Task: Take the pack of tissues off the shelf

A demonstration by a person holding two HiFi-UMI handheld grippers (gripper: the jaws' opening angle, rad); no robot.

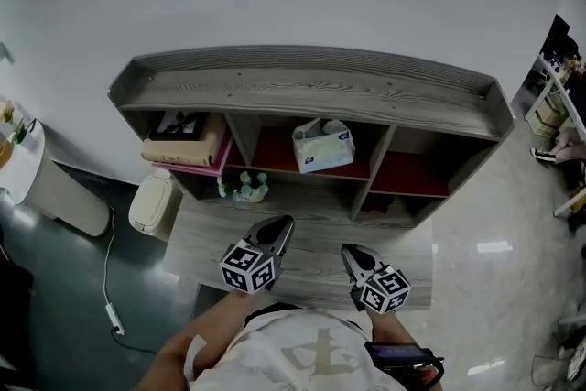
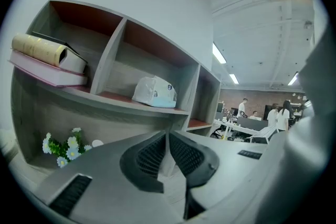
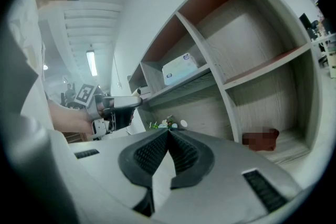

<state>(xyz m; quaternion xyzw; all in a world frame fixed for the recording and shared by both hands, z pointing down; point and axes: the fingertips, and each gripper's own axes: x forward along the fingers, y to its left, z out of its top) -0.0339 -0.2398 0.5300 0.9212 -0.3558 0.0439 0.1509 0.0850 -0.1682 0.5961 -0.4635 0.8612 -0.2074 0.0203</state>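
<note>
Sitting untouched on the shelf (image 1: 311,87), centre bay: tissues (image 1: 322,145). Jaws of left gripper (image 1: 281,224) and right gripper (image 1: 349,252) are held together, empty; unless opened, tissues could be shoved back.

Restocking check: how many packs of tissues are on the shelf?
1. The pack of tissues lies in the shelf's upper middle compartment; the lower compartments are partly hidden.

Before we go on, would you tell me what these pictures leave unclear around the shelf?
Pack of tissues: print too small to read in any view.
Brown thing, lower right compartment, right gripper view: blurred by a mosaic patch; lost in shadow in the head view.
Books, head view: titles too small to read.
</note>
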